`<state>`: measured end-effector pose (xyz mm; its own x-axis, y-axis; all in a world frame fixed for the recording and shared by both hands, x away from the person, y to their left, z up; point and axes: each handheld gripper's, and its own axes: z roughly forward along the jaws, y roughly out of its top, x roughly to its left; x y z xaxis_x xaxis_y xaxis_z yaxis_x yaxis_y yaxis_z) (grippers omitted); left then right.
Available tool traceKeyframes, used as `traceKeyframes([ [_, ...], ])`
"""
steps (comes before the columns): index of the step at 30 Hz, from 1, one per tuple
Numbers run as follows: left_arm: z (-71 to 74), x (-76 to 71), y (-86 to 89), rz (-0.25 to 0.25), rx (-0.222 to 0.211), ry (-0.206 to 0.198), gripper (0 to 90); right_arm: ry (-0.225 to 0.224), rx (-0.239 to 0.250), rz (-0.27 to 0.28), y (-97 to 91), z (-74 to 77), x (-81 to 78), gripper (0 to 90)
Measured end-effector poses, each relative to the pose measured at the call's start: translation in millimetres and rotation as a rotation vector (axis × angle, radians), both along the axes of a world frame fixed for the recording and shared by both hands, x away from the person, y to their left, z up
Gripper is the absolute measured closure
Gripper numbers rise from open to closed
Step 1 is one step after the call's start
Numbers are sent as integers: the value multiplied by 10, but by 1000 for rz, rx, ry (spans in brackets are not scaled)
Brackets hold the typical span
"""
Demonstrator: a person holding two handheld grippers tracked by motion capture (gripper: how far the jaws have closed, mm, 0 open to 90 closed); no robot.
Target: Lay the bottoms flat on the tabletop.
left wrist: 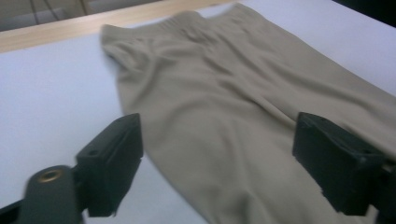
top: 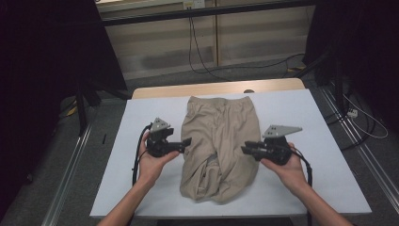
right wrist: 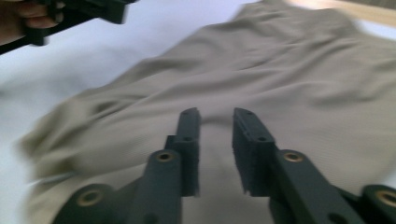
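High view: khaki trousers [top: 221,146] lie mid-table, long axis running near edge to far edge, waistband toward the far edge, bunched folded end toward the near edge. Left gripper [top: 187,141] just beside their left edge, jaws spread wide, nothing between. Right gripper [top: 243,149] at their right edge, jaws nearly together with a narrow gap, gripping nothing. White tabletop [top: 310,117] bare along both sides. No legible writing.

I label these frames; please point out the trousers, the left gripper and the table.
trousers [top: 221,136], high view, middle of the cloth
left gripper [top: 187,141], high view, jaw tips
table [top: 310,122], high view, bare white top
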<state>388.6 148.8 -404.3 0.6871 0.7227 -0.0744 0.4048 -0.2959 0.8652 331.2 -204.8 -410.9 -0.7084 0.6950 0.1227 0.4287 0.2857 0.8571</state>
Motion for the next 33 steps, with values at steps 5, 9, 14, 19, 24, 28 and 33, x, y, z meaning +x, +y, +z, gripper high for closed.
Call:
traceKeyframes([
  [5, -90, -335, 93, -28, 3, -3, 122, 22, -31, 76, 261, -85, -348, 723],
  [9, -193, -491, 74, -73, 34, -14, 115, -1, -84, 120, 468, -217, -524, 470],
  [14, -246, -611, -115, -151, 43, 2, 117, 37, -172, 137, 654, -428, -542, 220],
  [19, -341, -666, -265, -203, 71, 28, 113, 3, -257, 118, 745, -553, -548, 211],
  [24, -324, -756, -387, -272, 59, 7, 64, 1, -250, 63, 656, -502, -493, 639],
  [28, -306, -829, -544, -328, 73, 8, 51, 28, -193, 67, 533, -435, -486, 824],
  [33, -424, -788, -643, -317, 198, 74, 292, -11, -168, 27, 331, -283, -519, 850],
])
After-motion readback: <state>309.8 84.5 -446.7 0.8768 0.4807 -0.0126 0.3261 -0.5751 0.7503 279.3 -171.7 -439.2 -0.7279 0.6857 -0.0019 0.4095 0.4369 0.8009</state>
